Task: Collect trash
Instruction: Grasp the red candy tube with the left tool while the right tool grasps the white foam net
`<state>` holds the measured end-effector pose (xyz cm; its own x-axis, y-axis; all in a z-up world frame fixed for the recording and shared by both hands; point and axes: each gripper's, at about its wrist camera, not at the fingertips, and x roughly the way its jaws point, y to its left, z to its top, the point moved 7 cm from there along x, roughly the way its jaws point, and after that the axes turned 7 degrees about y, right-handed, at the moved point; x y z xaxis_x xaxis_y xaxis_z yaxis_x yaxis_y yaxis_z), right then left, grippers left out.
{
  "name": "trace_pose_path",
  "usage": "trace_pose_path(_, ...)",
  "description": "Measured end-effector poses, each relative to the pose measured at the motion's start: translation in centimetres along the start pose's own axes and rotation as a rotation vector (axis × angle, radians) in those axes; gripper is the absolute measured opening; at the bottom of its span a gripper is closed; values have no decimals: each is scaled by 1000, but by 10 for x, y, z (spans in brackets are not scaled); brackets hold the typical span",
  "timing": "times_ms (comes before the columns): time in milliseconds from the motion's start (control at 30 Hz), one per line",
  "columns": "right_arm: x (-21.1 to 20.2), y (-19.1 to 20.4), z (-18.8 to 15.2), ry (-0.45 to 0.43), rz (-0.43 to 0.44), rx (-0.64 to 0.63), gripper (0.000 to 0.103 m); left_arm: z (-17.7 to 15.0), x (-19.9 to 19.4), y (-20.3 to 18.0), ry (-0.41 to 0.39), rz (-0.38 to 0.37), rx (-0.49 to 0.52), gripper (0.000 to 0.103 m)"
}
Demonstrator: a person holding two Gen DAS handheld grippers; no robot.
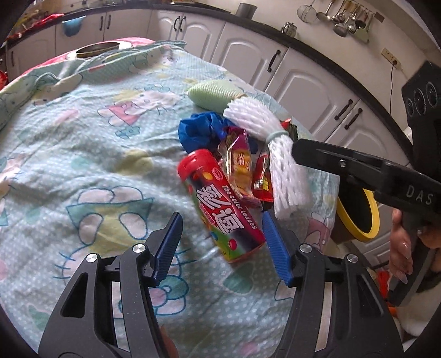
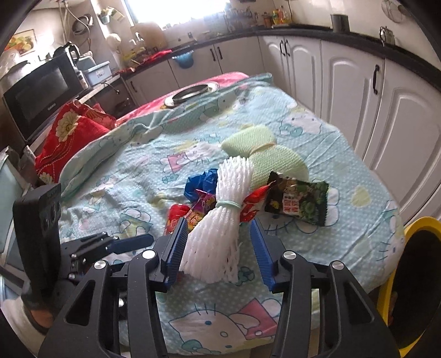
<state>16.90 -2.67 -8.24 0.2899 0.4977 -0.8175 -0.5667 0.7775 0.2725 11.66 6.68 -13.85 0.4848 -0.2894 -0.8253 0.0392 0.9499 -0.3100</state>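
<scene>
Left claw (image 1: pixel 222 234) apart astride red candy tube (image 1: pixel 220 203), right claw (image 2: pixel 219 247) apart around white foam net (image 2: pixel 217 228), readying both for yellow-rimmed bin (image 2: pixel 421 225) near right

Ahead of my tools the cartoon-cat bedsheet (image 2: pixel 317 143) lay rumpled over the table. At its far end sat a round metal pan (image 2: pixel 193 92). Off to my left a red flowered cushion (image 2: pixel 71 132) leaned below a black microwave (image 2: pixel 38 93). White cabinets (image 2: pixel 344 82) ran along my right under a dark countertop (image 1: pixel 317 48), and ladles (image 1: pixel 347 19) hung above it.
</scene>
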Motion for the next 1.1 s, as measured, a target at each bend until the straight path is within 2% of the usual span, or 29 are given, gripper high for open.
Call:
trace_pose_path(267, 16, -5, -5, 63, 30, 35, 43, -4, 5, 2, 13, -10, -13, 50)
trace_pose_path(367, 20, -5, -6, 74, 32, 37, 34, -5, 5, 5, 20, -11, -31, 44)
trace_pose_path(533, 17, -5, -9, 74, 37, 26, 20, -9, 3, 11, 32, -15, -60, 27)
trace_pose_path(700, 11, -3, -13, 54, 27, 8, 16, -10, 0, 17, 30, -50, -88, 27)
trace_pose_path(1100, -14, 6, -18, -12, -5, -55, 15, -9, -24, 25, -26, 24, -56, 26)
